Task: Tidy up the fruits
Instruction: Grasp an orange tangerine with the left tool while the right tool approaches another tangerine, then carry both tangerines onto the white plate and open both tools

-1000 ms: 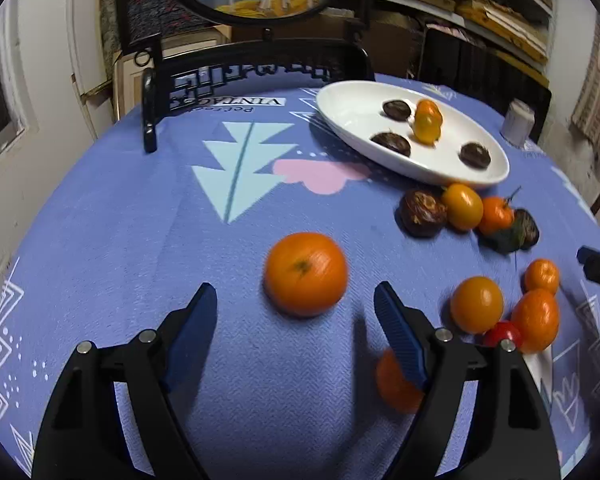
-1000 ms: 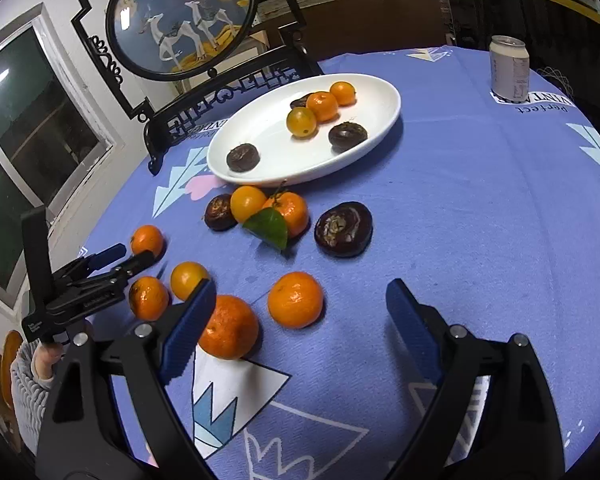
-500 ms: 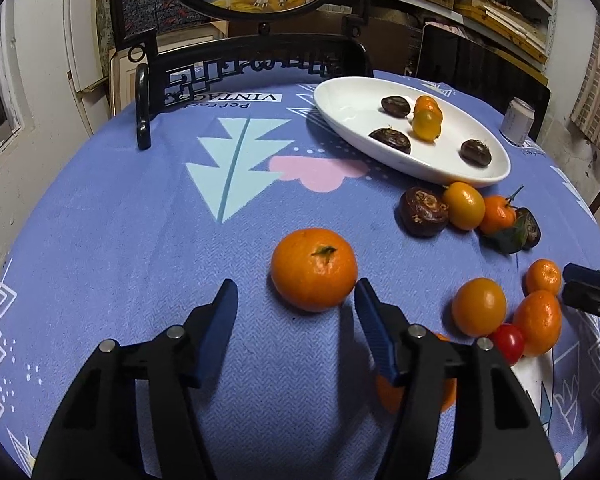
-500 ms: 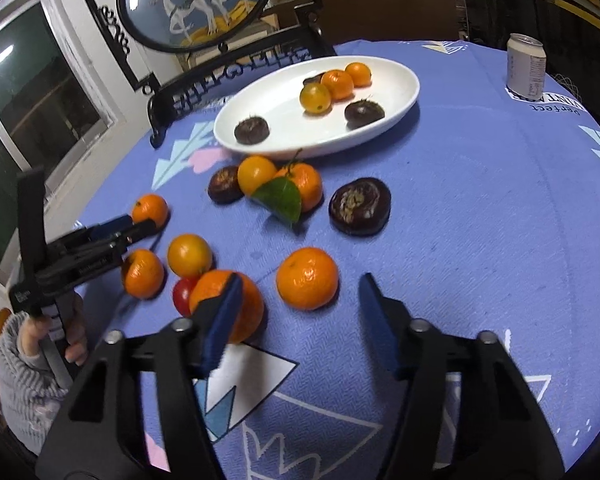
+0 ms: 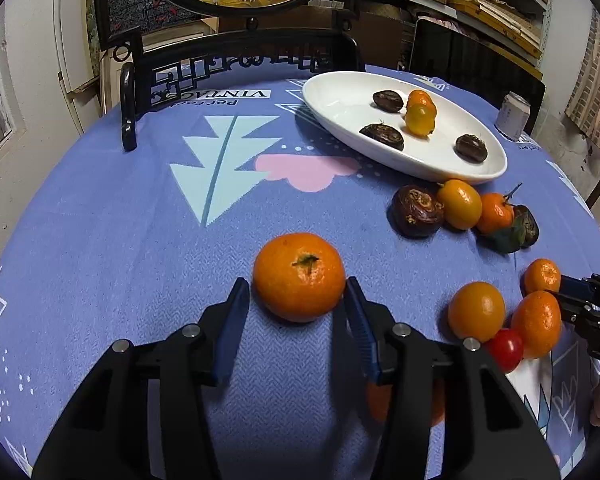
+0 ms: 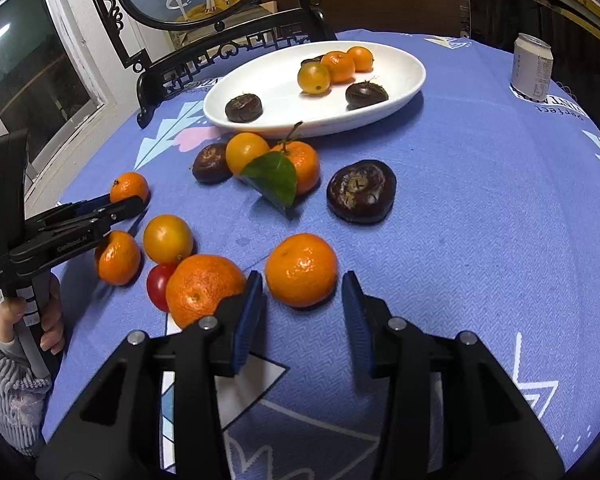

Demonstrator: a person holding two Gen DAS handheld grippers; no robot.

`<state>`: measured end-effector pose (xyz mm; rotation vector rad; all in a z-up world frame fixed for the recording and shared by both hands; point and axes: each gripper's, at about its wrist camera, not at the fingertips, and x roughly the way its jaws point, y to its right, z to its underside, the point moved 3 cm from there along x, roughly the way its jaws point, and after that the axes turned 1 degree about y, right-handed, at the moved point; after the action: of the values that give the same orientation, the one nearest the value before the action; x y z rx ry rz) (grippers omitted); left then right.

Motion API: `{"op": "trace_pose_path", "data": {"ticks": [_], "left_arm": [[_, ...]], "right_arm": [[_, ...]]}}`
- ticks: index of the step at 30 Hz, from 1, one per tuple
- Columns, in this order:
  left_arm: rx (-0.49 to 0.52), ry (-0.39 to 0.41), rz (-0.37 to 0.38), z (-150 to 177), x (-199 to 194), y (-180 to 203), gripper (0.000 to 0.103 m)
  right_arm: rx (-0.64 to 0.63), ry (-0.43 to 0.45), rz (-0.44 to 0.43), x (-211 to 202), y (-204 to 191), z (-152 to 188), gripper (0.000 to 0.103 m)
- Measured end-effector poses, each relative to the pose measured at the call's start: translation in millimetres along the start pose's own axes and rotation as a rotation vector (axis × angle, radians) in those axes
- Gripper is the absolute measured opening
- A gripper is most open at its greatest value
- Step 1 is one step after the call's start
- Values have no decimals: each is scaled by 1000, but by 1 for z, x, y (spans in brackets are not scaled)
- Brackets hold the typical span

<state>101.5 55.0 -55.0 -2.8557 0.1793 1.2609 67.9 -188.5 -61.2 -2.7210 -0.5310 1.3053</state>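
Over the last second both claws have narrowed from wide to a close bracket, each around its own fruit on the cloth [image 5: 120, 220].

The plate [image 5: 340, 96] lies well ahead of the left claw [image 5: 296, 284] and off to its right. It holds three dark fruits and a few orange ones, and it looks the same as it did a second ago.

The left claw has also come forward. The lone mandarin [image 5: 299, 276], stem up, now sits between its tips; the right pad looks to be touching the skin and the left pad is just beside it. The jaws are narrow and not yet clamped.

The right claw [image 6: 302, 276] has closed in the same way. The near mandarin [image 6: 301, 269] sits between its tips with a sliver of cloth showing on each side, so it holds nothing. Its left finger is pressed up against a bigger mandarin [image 6: 204, 290], which may get nudged as the jaws shut.

A cherry tomato [image 6: 159, 286] sits behind that bigger fruit, left of the claw.

I judge that both pickups are a squeeze away from done, with the lift to the plate to follow. Most of the fruit is still off the plate.
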Motion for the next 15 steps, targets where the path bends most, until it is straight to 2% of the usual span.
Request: {"op": "trace_pose_path", "data": {"ticks": [7, 10, 13, 15], "left_arm": [[9, -5, -5, -5, 6, 2, 51], [19, 12, 4, -5, 2, 4, 46], [19, 13, 37, -5, 1, 5, 46], [19, 18, 32, -5, 0, 4, 46]], "right_arm": [[-45, 10, 23, -2, -6, 0, 36], [-49, 13, 27, -2, -6, 0, 35], [-48, 23, 31, -5, -6, -1, 35], [-46, 31, 35, -7, -6, -2, 35]]}}
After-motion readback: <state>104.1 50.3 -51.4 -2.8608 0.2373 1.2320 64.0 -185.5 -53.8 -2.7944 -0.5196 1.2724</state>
